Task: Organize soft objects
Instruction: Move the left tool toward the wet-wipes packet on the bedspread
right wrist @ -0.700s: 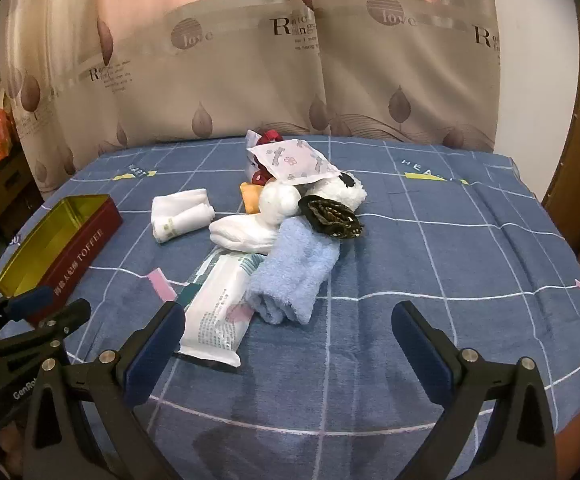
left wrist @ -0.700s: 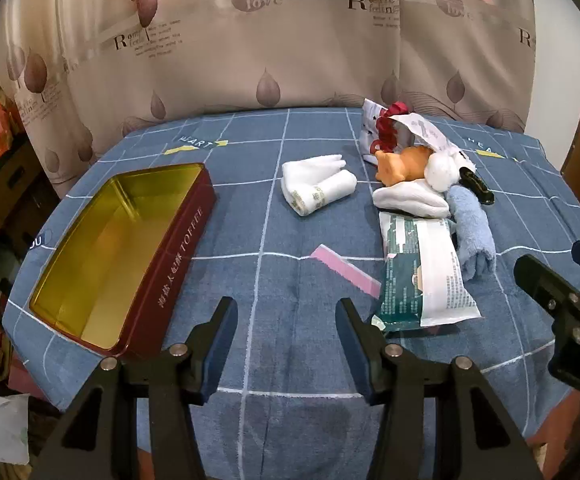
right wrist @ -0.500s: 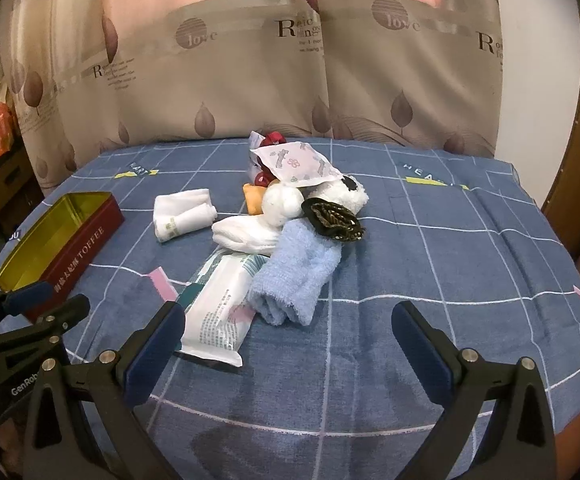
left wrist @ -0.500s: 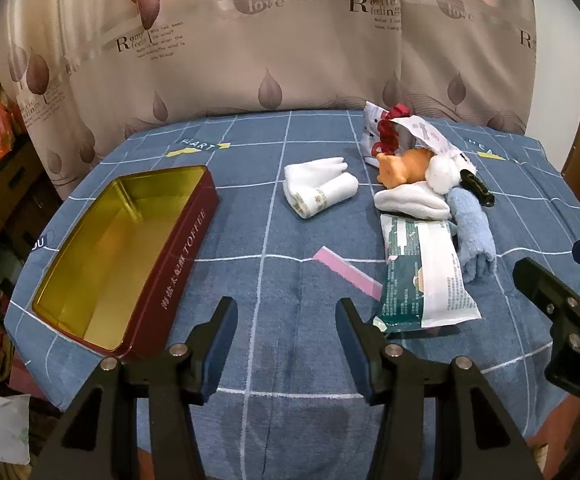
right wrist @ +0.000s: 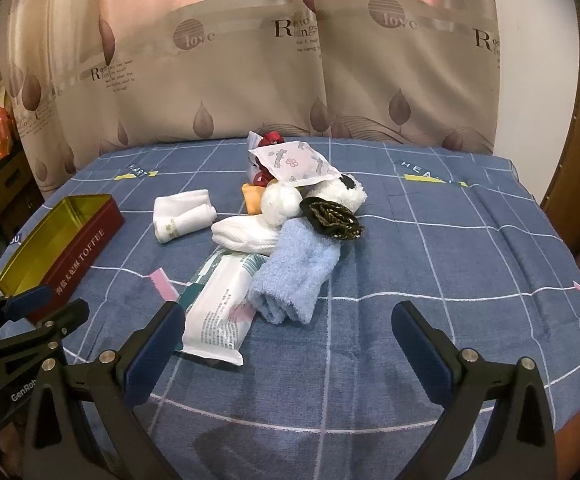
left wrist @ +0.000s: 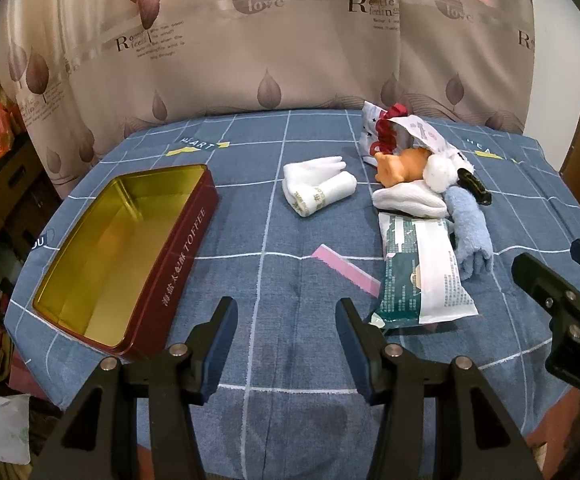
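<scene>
Towel (right wrist: 296, 270) is looking soft, light, probably slack; we are favouring its rolled near end; both grippers, left gripper (left wrist: 285, 336) and right gripper (right wrist: 285, 344), are gaping empty.

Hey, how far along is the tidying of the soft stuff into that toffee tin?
Nothing looks done yet: the toffee tin is empty. Nothing is in hand either; the left claw and right claw both hang open over the blue cloth. All is left: the white rolled towel lies alone, and the blue towel, wipes pack and plush toys sit piled together.
</scene>
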Motion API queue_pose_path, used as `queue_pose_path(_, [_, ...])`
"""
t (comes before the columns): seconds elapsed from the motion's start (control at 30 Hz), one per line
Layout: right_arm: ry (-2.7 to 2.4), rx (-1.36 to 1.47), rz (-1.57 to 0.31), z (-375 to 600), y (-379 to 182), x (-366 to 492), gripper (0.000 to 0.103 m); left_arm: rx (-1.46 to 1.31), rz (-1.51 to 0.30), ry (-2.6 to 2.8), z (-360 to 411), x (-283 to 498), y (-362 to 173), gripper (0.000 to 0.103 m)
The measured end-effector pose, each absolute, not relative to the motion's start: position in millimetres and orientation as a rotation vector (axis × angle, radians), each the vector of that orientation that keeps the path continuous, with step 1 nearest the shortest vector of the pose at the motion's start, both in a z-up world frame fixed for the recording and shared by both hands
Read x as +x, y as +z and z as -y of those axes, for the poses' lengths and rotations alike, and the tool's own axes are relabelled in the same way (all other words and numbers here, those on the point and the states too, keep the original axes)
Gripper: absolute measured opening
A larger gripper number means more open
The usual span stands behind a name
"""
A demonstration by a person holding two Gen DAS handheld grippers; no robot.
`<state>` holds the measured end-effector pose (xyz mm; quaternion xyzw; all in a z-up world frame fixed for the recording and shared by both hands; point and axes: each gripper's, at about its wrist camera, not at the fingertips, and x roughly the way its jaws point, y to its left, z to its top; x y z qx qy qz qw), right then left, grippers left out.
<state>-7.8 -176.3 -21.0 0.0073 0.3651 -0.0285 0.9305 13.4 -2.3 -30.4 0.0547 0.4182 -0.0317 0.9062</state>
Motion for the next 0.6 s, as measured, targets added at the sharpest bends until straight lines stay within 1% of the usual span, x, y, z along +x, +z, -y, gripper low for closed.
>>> queue_pose_path(0.6, [-0.077, 0.025, -0.745, 183.5, -17.1, -7.3, 0.103, 0.131, -0.867, -0.077, 8.7, 11.4, -30.5, 0.052])
